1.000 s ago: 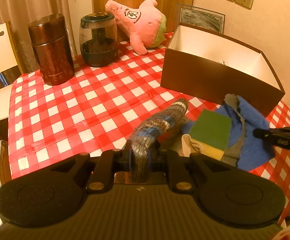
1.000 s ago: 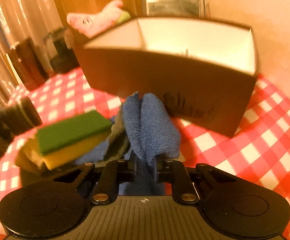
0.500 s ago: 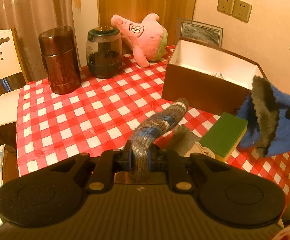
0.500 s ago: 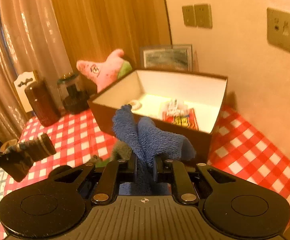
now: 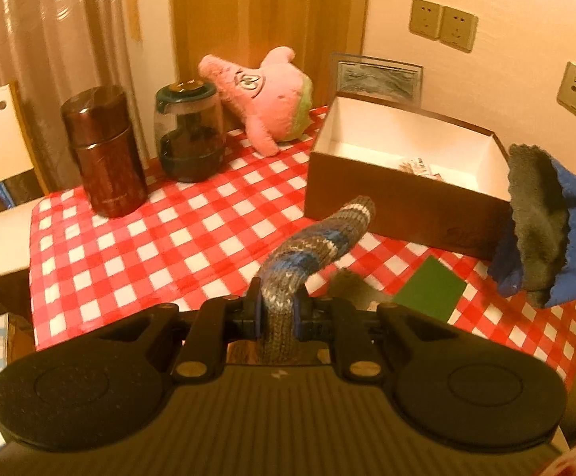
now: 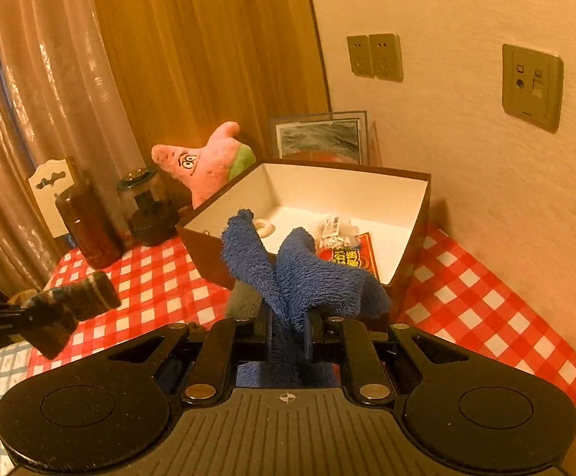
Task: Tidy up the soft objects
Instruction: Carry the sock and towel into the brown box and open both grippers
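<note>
fingers of the left gripper [image 5: 276, 311] are clenched on a striped knit sock [image 5: 315, 242], which arcs up and forward above the checked tabletop [image 5: 137, 246], clear of it. fingers of the right gripper [image 6: 288, 331] are clamped on a blue fleece cloth [image 6: 299, 273] with a grey underside, its folds flopping over the fingertips; from the left view the cloth hangs in the air just beside the near right corner of the box [image 5: 399, 206]. below and between the two held pieces, a green scouring sponge [image 5: 428, 293] lies flat on the tabletop, with a scrap of grey fabric [image 5: 345, 283] just beside it, too blurred to name further.

further on stands the open brown cardboard box, white inside. it already holds a few things: a small white ring [image 6: 264, 227], a bundle of small white pieces [image 6: 335, 236] and a red and yellow packet [image 6: 349, 258]. whether any of these is soft cannot be told.

at the far end of the tabletop a pink starfish plush toy [image 5: 266, 95] leans by the wall, well apart from the box, with a glass jar [image 5: 188, 131] and a brown steel flask [image 5: 103, 150] to its left.

judged from this, the task is at an early to middle stage: two soft pieces are lifted and close to the box but not yet in it, while the sponge, the grey scrap and the plush toy are left to gather.
</note>
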The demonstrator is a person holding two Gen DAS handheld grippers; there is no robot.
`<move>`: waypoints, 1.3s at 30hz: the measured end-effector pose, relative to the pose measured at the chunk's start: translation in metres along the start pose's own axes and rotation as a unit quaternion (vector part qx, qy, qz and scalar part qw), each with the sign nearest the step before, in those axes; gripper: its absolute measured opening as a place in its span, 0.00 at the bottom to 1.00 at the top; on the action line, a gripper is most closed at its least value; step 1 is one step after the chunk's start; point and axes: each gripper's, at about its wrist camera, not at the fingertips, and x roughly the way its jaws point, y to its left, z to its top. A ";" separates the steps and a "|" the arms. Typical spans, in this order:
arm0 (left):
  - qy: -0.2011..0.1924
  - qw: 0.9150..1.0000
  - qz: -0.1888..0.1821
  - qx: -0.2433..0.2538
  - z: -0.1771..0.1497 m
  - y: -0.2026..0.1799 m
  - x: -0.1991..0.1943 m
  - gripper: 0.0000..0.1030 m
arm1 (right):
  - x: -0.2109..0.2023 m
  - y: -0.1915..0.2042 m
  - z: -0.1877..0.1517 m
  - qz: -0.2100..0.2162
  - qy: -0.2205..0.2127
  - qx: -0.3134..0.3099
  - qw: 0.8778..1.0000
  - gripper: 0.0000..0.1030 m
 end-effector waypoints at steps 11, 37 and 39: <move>-0.018 0.999 -0.018 0.021 0.035 -0.027 0.011 0.13 | -0.002 -0.002 0.024 0.014 -0.012 -0.001 1.000 0.14; -0.072 0.995 -0.032 0.056 0.121 -0.077 0.045 0.13 | 0.030 -0.017 0.084 0.016 -0.064 -0.024 0.998 0.14; -0.072 0.995 -0.034 0.058 0.128 -0.081 0.053 0.13 | 0.036 -0.020 0.090 0.015 -0.069 -0.024 0.997 0.14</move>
